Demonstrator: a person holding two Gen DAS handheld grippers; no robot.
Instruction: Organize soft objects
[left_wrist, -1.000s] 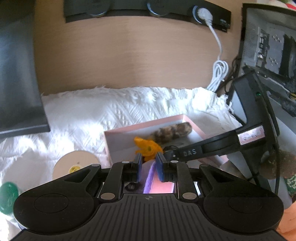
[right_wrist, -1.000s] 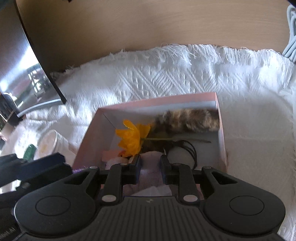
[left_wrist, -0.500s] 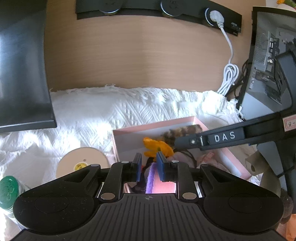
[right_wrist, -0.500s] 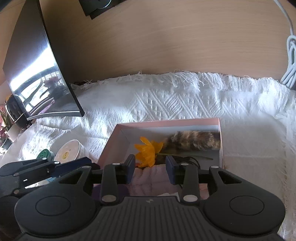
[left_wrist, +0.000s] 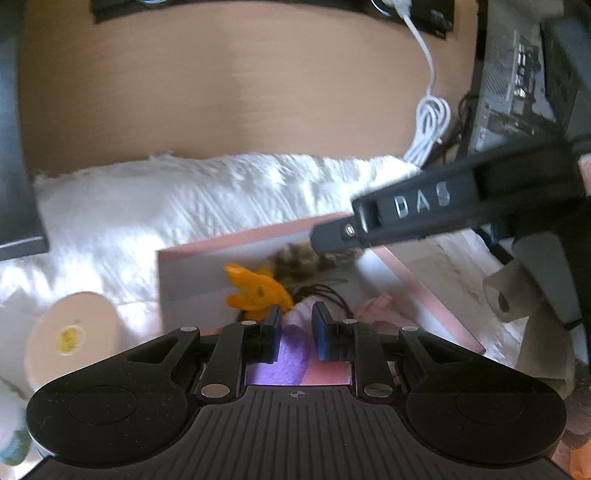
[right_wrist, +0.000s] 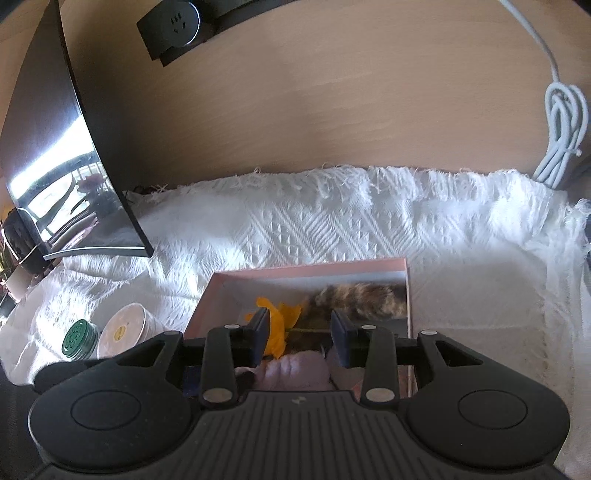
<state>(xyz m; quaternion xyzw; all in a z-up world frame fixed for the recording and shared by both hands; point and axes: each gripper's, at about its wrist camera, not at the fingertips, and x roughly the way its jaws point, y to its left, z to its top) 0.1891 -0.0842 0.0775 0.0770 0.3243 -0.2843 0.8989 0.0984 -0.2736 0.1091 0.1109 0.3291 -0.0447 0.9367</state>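
Soft stuff sits in the pink box (right_wrist: 404, 264) on the white cloth (right_wrist: 332, 229): furry tail (right_wrist: 364, 301) along the far wall, orange flower (right_wrist: 279, 325) left of it, lilac cloth (right_wrist: 299, 371) at the near end, black cord (left_wrist: 334, 295) mid-box.

All look light, limp, not fragile. They'll sag, so pinch the bulk, not an edge. Flower: take the stem, the petals crush. Fur may slip, so grip mid-body.

Right gripper (right_wrist: 301, 334): fingers wide apart, holding nothing, above the near end of the box over the lilac cloth. Contact: can't tell.

Left gripper (left_wrist: 297, 330): narrow gap. A purple piece (left_wrist: 288, 360) shows between and below the fingers; gripped or just behind them, can't tell. Left view is blurred.
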